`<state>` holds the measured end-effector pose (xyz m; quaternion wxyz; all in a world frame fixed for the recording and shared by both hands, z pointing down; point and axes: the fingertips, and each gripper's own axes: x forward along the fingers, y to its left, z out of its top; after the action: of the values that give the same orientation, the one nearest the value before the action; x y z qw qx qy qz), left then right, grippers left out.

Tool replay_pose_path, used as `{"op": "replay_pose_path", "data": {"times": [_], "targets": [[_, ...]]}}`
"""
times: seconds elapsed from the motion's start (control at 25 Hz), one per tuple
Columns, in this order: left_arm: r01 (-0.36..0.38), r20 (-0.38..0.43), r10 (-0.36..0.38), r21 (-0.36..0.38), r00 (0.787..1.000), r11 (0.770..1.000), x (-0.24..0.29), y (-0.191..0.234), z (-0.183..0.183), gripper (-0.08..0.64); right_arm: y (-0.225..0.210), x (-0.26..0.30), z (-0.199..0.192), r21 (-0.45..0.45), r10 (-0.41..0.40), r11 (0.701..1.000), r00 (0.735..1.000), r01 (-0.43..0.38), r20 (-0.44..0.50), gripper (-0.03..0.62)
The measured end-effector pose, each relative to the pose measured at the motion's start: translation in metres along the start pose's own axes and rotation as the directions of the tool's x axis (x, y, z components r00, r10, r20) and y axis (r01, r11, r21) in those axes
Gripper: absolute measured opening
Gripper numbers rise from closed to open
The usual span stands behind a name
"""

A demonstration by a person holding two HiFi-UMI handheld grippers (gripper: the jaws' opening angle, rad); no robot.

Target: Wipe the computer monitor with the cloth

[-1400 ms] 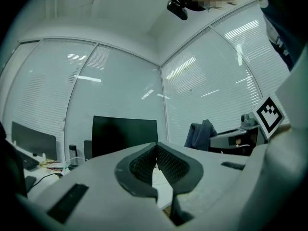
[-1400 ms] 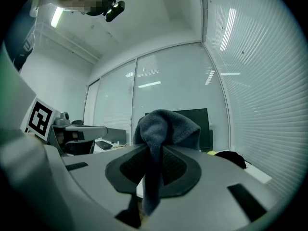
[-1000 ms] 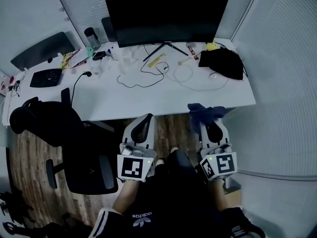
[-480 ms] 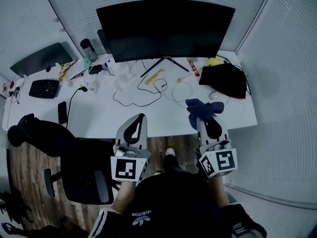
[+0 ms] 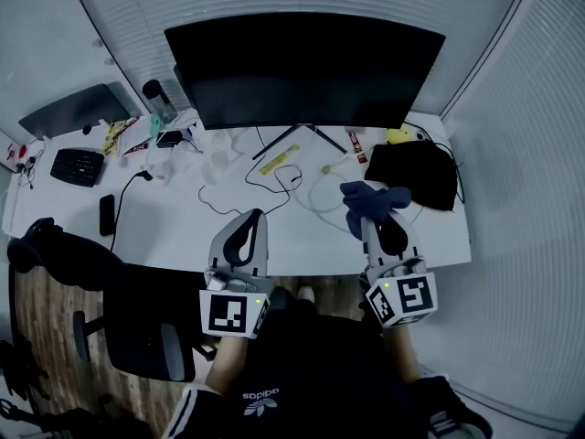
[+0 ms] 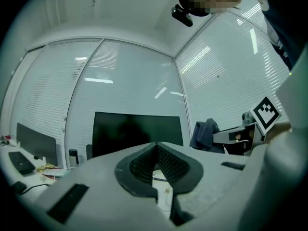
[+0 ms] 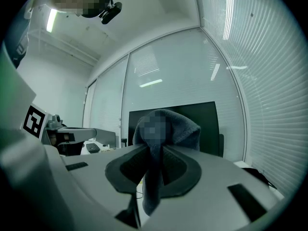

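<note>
Gripping the cloth (image 5: 370, 198) in my right claw (image 5: 374, 219), left claw (image 5: 250, 218) closed and empty, I see the monitor (image 5: 302, 71) at 12 o'clock.

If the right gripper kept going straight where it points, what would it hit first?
Likely the monitor; the cloth held by the right gripper would touch first. Depth is unclear.

Head overhead, gripper views facing monitor (image 5: 302, 67)

text: "adidas", likely; white print | on: black garment (image 5: 262, 401)
</note>
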<state>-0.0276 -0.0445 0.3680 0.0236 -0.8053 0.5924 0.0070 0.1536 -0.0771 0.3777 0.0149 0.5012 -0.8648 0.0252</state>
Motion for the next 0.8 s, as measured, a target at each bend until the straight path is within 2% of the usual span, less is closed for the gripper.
{"op": "replay_pose_path", "data": {"times": [0.32, 0.44, 0.6, 0.8], "targets": [[-0.004, -0.015, 0.004, 0.018, 1.0, 1.0, 0.018, 0.012, -0.004, 0.006, -0.005, 0.021, 0.006, 0.003, 0.007, 1.0, 1.0, -0.007, 0.014, 0.048], [-0.004, -0.002, 0.004, 0.018, 1.0, 1.0, 0.027, 0.025, -0.001, 0.006, -0.001, 0.037, 0.01, 0.007, 0.007, 1.0, 1.0, -0.007, 0.023, 0.047], [0.002, 0.013, -0.002, 0.013, 1.0, 1.0, 0.038, 0.047, 0.006, 0.006, 0.003, 0.057, 0.017, 0.028, -0.033, 0.999, 0.999, 0.032, 0.035, 0.048], [0.018, 0.014, -0.018, 0.01, 1.0, 1.0, 0.05, 0.073, 0.012, 0.006, 0.014, 0.082, 0.037, 0.035, -0.04, 0.999, 0.996, 0.037, 0.083, 0.046]]}}
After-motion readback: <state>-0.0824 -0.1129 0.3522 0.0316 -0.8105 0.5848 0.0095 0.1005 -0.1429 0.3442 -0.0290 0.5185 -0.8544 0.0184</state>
